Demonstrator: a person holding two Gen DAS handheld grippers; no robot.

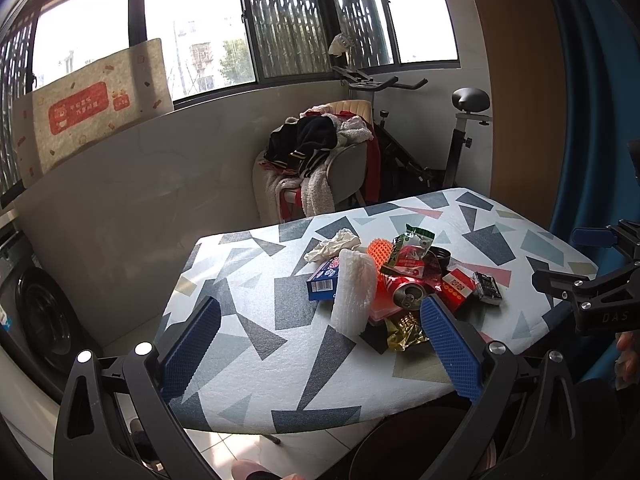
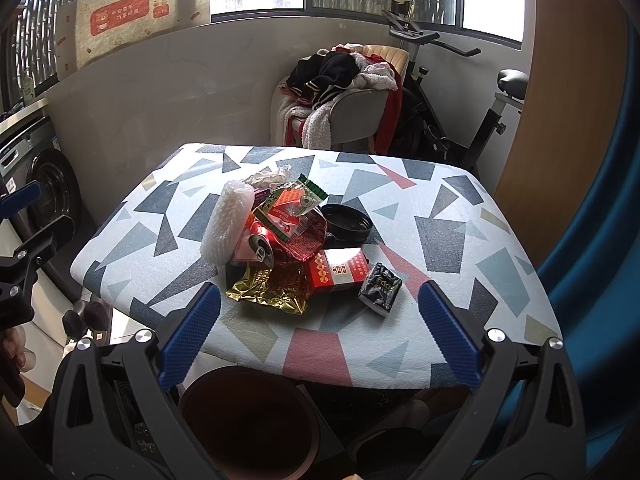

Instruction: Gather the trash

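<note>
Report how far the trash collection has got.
Done: nothing visibly collected; the brown bin below the table edge looks empty. In hand: nothing; the left gripper and right gripper both hover with jaws open. Left: the whole pile on the table, including the crushed can, red box, gold wrapper and white foam net.

On my tabletop I count one crushed can, one red box, one blue box, one black lid, one gold wrapper.
</note>
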